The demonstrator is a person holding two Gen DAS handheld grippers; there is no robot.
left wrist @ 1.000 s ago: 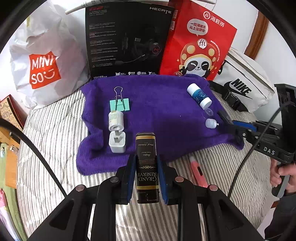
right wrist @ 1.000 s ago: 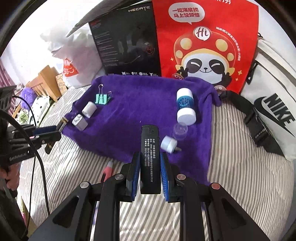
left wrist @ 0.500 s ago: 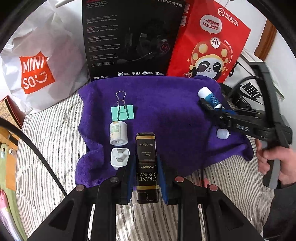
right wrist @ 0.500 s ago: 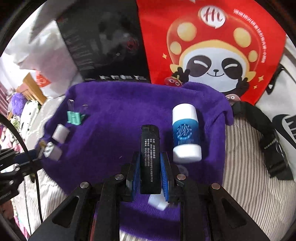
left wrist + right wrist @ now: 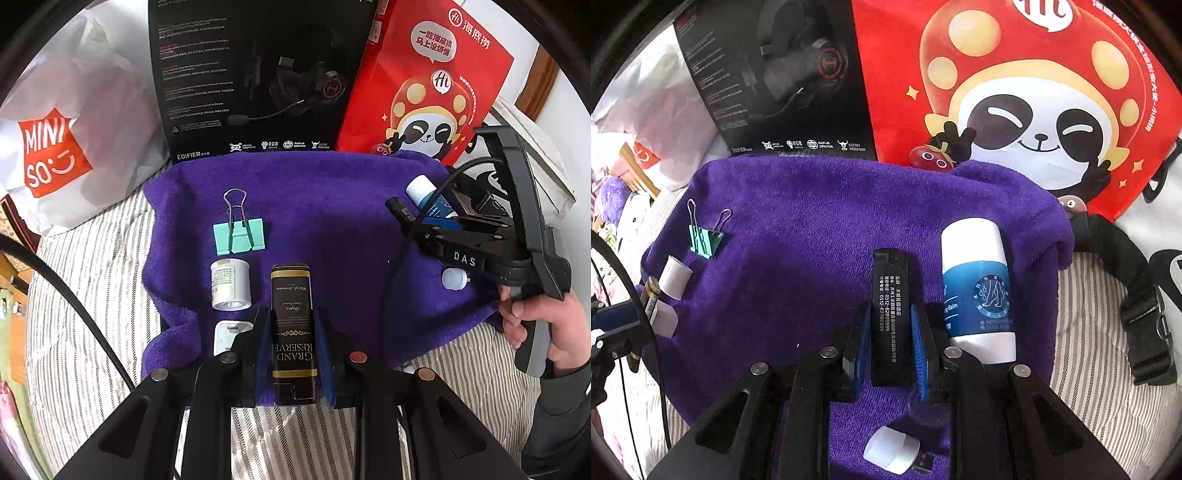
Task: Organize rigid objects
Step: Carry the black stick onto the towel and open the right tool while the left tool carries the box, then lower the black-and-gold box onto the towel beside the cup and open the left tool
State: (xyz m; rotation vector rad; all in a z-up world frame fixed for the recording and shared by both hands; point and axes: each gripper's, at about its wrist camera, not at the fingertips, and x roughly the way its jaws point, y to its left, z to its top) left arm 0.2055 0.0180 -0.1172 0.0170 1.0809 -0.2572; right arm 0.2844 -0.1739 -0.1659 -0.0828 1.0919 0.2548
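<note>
The left gripper clamps a black "Grand Reserve" box over the near edge of a purple towel spread on a striped bed. The right gripper grips a black lighter, nose-down just left of a blue-and-white balm tube. On the towel lie a green clip, a small white jar, a white plug and a white USB light. Behind stand a white Miniso bag, a black headset box and a red panda bag. A hand holds the right gripper's handle at the towel's right edge.
</note>
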